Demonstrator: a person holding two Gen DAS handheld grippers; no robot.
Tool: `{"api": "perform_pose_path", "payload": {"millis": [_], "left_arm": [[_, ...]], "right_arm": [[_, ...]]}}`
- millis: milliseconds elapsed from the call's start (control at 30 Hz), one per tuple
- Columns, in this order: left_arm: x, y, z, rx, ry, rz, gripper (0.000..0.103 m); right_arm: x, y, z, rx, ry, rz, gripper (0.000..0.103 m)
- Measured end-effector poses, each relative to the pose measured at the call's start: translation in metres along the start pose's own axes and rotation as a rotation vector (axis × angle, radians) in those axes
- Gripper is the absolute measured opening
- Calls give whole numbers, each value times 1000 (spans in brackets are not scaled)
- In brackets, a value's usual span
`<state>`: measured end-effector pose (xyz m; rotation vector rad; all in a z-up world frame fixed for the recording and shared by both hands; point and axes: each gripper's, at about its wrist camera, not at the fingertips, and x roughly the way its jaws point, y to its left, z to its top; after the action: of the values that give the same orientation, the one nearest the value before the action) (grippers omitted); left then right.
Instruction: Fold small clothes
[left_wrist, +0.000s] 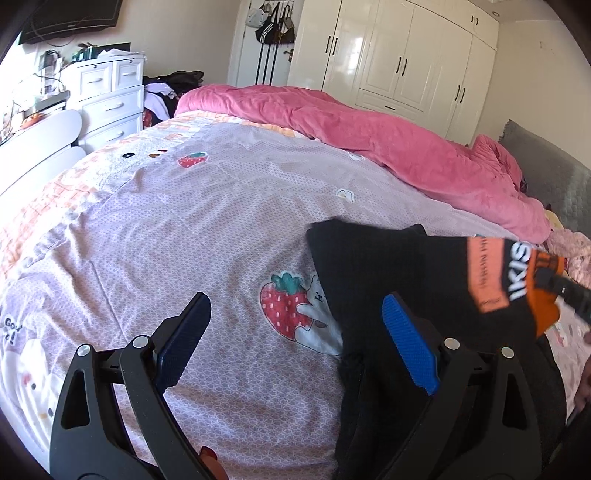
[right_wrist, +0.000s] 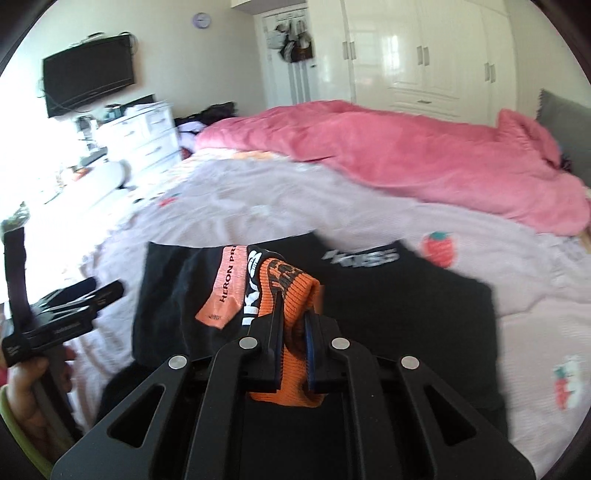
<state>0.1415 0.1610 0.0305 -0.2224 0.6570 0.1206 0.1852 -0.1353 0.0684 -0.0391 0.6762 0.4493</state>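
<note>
Garment: black knit top (right_wrist: 399, 295) lies on the bedsheet (left_wrist: 166, 229), soft, light and limp. Your right gripper (right_wrist: 293, 325) pinches its orange ribbed cuff (right_wrist: 291, 284); keep hold there. Your left gripper (left_wrist: 295, 343) hangs wide apart and empty beside it.

1. Light: bright daylight from the left side of both views; the area around the white dresser (right_wrist: 144, 129) is blown out in the right wrist view.
2. Glare: glossy wardrobe doors (left_wrist: 402, 55) carry pale reflections.
3. Shadows: soft and faint across the lilac bedsheet (left_wrist: 184, 229).
4. Blur: left wrist view mostly sharp; right wrist view smeared, pink duvet (right_wrist: 406, 158) soft-edged.
5. Distortion: strong fisheye bowing, with dark vignette at the corners.
</note>
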Motion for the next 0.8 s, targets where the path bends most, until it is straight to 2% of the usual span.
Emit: {"api": "perform_pose_path", "payload": {"millis": [167, 300, 633, 800], "left_arm": [[2, -4, -3, 8, 5, 2, 87], [5, -11, -5, 35, 9, -5, 87], [11, -27, -11, 74, 20, -20, 87], [12, -49, -12, 120, 11, -35, 87]], "right_arm": [[-6, -49, -2, 123, -25, -51, 8], [-3, -76, -7, 196, -10, -76, 7], [3, -85, -13, 178, 3, -129, 7], [13, -96, -20, 172, 34, -188, 7]]}}
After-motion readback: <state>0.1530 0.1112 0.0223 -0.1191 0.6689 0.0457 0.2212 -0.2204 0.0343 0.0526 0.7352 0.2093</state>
